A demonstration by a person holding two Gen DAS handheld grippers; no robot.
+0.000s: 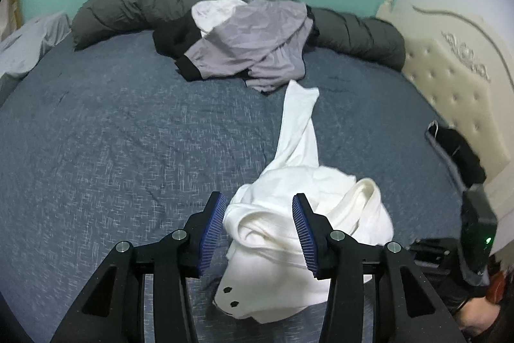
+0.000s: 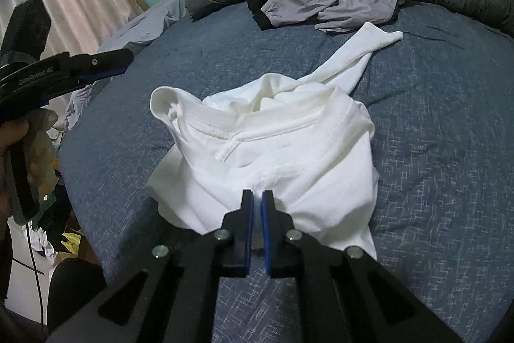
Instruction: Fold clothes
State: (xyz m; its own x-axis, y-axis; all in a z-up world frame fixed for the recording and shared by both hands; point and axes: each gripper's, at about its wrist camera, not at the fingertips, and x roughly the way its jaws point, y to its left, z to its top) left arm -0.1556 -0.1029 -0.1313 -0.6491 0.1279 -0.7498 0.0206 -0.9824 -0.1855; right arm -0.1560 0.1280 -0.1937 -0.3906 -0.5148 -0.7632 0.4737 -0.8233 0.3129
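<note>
White shirt (image 2: 273,156) bunched on the blue bed (image 2: 433,150), unfolded, one sleeve trailing away ahead of both tongs. Right tongs (image 2: 257,214) pinched shut on its near hem. Left tongs (image 1: 260,227) half open astride a crumpled fold, pads apparently not pressing. Grey garments (image 1: 253,44) heaped farther ahead, untouched. Teal wall, curtain, cream headboard (image 1: 449,60) around.

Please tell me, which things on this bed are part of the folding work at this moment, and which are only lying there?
In use: white shirt, pinched by the right gripper; left gripper, fingers apart.

Lying about: grey garment pile, dark rolled duvet, black item by the headboard.
</note>
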